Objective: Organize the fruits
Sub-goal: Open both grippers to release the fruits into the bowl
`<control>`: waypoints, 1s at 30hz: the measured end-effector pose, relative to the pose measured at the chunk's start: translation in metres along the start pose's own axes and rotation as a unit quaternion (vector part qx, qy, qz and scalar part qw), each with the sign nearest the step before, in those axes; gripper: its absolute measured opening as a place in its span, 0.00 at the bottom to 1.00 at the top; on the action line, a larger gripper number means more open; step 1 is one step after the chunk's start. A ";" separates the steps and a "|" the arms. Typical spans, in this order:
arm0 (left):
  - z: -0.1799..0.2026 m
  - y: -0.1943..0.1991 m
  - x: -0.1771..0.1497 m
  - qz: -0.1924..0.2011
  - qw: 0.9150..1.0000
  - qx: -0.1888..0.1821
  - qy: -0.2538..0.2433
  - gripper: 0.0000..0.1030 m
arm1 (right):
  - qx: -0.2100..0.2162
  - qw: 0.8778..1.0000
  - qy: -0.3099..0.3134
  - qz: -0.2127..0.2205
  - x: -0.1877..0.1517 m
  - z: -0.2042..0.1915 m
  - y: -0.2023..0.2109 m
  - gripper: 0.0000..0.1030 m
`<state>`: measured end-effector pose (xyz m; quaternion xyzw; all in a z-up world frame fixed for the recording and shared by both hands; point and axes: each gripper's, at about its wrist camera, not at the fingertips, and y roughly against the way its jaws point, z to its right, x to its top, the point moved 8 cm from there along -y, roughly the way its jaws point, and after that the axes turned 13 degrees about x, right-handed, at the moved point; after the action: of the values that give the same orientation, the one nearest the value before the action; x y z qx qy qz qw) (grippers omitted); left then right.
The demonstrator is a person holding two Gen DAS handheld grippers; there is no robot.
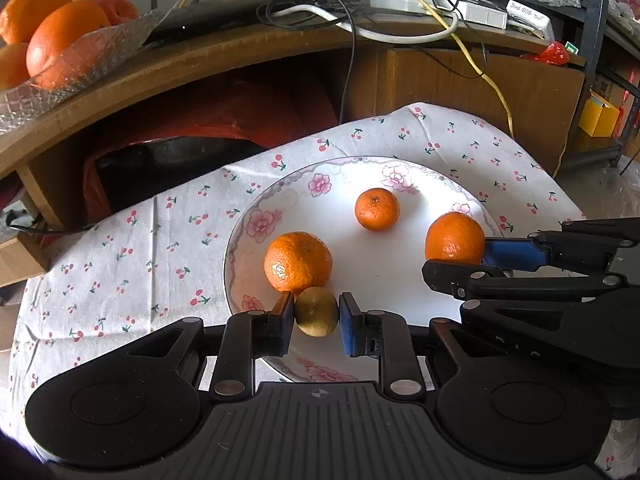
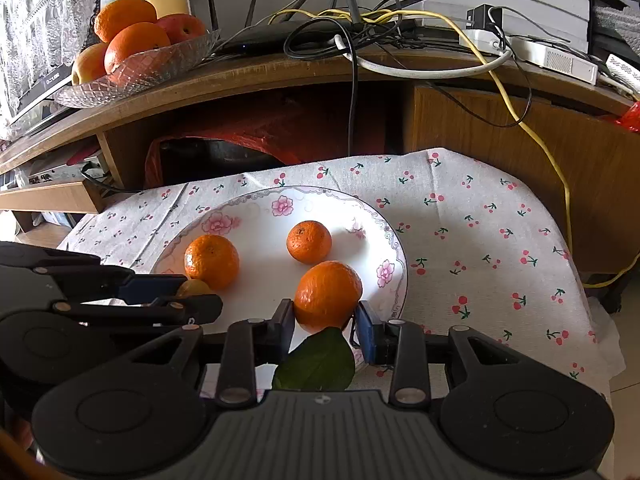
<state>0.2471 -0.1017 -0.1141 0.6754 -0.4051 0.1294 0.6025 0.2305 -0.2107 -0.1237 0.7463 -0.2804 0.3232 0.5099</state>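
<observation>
A white plate with pink flowers (image 1: 260,224) lies on a cherry-print cloth (image 1: 120,264). Two loose oranges rest on it, a big one (image 1: 298,262) and a smaller one (image 1: 377,209). My left gripper (image 1: 316,309) is shut on a small yellow-green fruit (image 1: 317,314) at the plate's near edge, right next to the big orange. My right gripper (image 2: 325,312) is shut on an orange (image 2: 328,292) with a green leaf (image 2: 316,364), at the plate's right side. I cannot tell whether either held fruit touches the plate.
A glass bowl (image 2: 160,66) with oranges and an apple sits on a curved wooden shelf (image 2: 280,76) behind the cloth. Tangled cables (image 2: 360,28) and white boxes lie on the shelf. A dark pan in a red bag (image 1: 180,148) is under it.
</observation>
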 end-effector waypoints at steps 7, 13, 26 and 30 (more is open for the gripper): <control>-0.003 0.000 0.002 -0.001 1.000 0.003 0.009 0.37 | 0.001 1.000 -0.005 0.005 0.001 0.002 0.001 0.35; -0.007 0.004 0.005 0.002 1.000 0.003 0.018 0.42 | 0.000 1.000 -0.003 0.015 0.007 0.001 0.007 0.35; -0.011 0.023 0.013 0.012 1.000 -0.003 0.026 0.52 | -0.004 0.999 0.000 0.032 0.013 -0.001 0.029 0.40; -0.011 0.036 0.014 0.021 1.000 -0.003 0.020 0.57 | -0.004 0.999 0.000 0.034 0.014 -0.002 0.039 0.41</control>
<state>0.2339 -0.0949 -0.0769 0.6625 -0.4072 0.1541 0.6095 0.2095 -0.2231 -0.0896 0.7343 -0.3070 0.3390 0.5017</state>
